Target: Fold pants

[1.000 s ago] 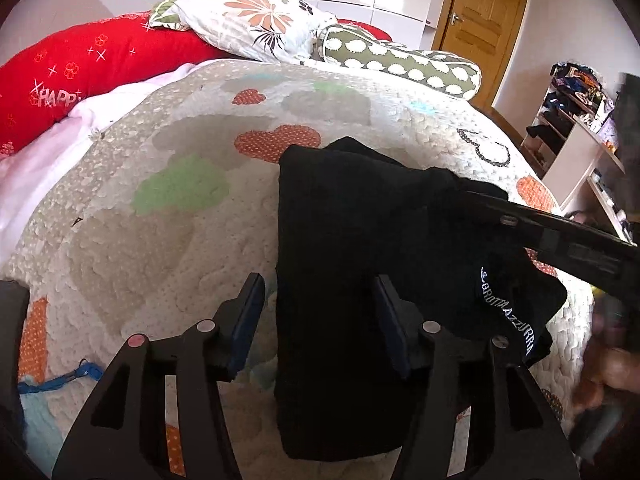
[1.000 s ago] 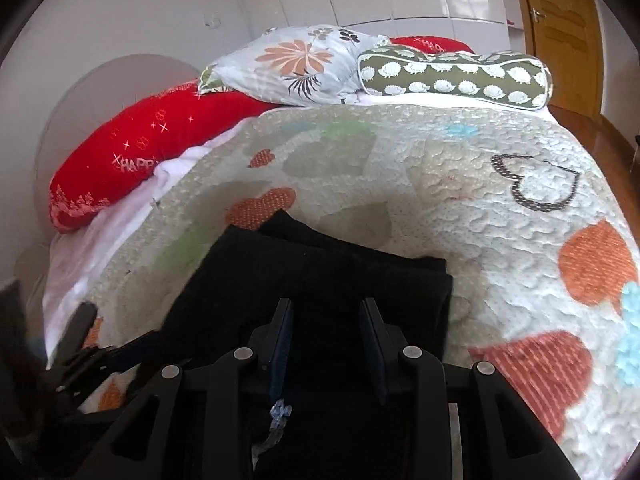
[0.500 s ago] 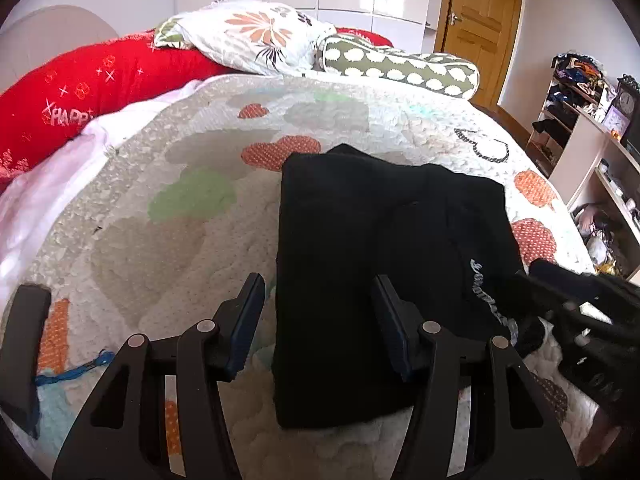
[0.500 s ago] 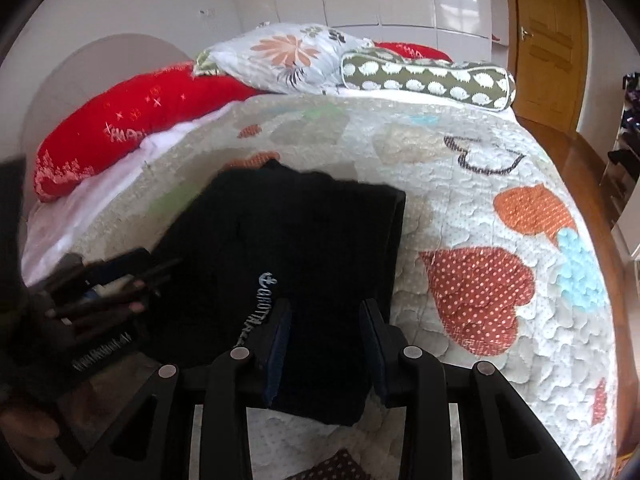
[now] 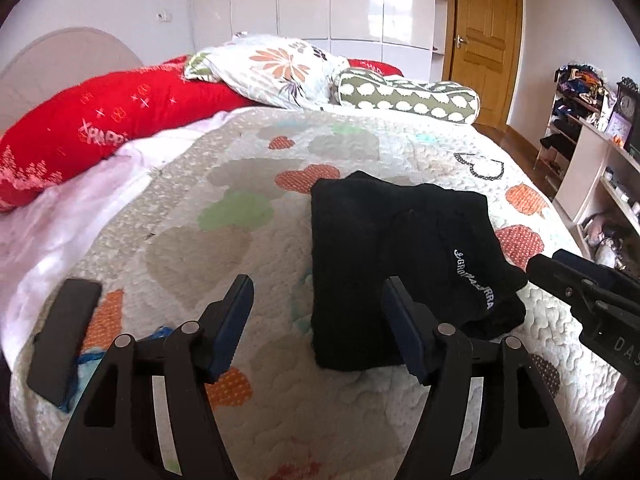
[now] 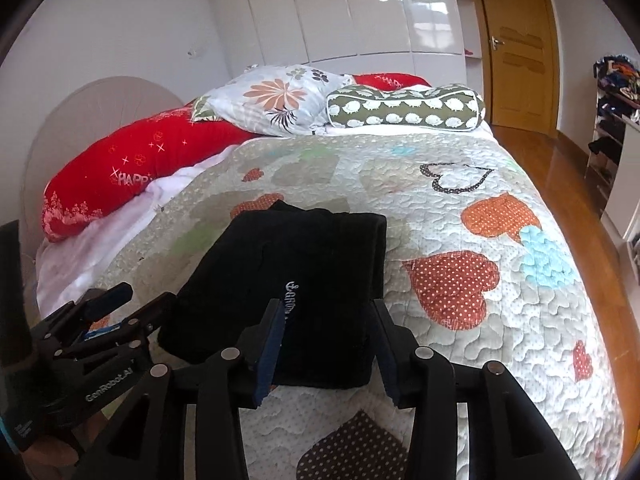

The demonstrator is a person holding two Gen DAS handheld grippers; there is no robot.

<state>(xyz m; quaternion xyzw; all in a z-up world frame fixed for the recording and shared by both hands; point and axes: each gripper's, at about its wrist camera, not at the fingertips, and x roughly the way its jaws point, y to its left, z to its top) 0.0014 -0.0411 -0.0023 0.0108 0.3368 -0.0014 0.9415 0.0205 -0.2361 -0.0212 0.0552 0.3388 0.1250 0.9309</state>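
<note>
Black pants (image 5: 384, 248) lie folded into a compact stack on the quilted bedspread (image 5: 224, 248), a strip of white lettering showing near the front. In the right wrist view the same pants (image 6: 304, 264) sit just beyond my fingers. My left gripper (image 5: 318, 308) hovers back from the stack's near left corner, jaws opening, nothing between them. My right gripper (image 6: 326, 324) is above the stack's near edge, jaws opening, pads clear of the cloth. The right gripper (image 5: 576, 292) shows at the right of the left wrist view, and the left gripper (image 6: 132, 312) at the lower left of the right wrist view.
A dark flat phone-like slab (image 5: 64, 336) lies near the bed's left edge. Red (image 5: 100, 128), floral (image 5: 276, 68) and green patterned (image 5: 408, 98) pillows sit at the head. Shelves with clutter (image 5: 588, 128) and a wooden door (image 5: 484, 40) stand at the right.
Both grippers have pulled back from the folded pants and risen a little, and their jaws stand wider. The right gripper no longer reaches over the stack.
</note>
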